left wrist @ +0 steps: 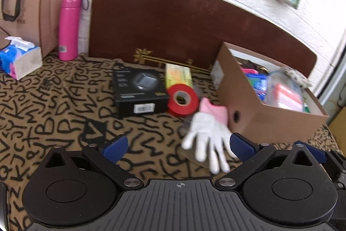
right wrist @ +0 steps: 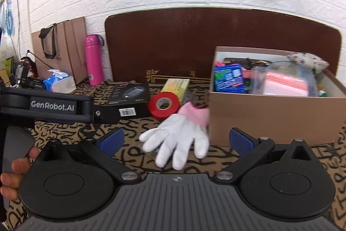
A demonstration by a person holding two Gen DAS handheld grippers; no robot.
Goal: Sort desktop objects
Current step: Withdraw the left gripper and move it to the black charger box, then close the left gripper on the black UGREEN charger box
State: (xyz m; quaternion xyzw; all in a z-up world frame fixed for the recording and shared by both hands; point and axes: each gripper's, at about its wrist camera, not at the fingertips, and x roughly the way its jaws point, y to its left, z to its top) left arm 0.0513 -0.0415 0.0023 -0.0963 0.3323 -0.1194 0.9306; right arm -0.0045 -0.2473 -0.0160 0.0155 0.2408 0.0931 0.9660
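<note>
One white glove [right wrist: 179, 140] with a pink cuff lies flat on the patterned desk [left wrist: 54, 112], just beside the cardboard box [right wrist: 270, 118] and near the red tape roll [right wrist: 164, 105]. We judge it light, soft and limp, likely to sag and slide on its clear wrapper. We hold the left gripper [left wrist: 177, 146] and right gripper [right wrist: 176, 140] with jaws spread wide and empty; pinching the gathered cuff or palm looks surest.

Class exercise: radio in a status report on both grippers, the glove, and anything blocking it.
Left gripper open, right gripper open, both empty. White glove flat on patterned cloth, beside cardboard box. Red tape roll just behind; nothing on the glove.
</note>
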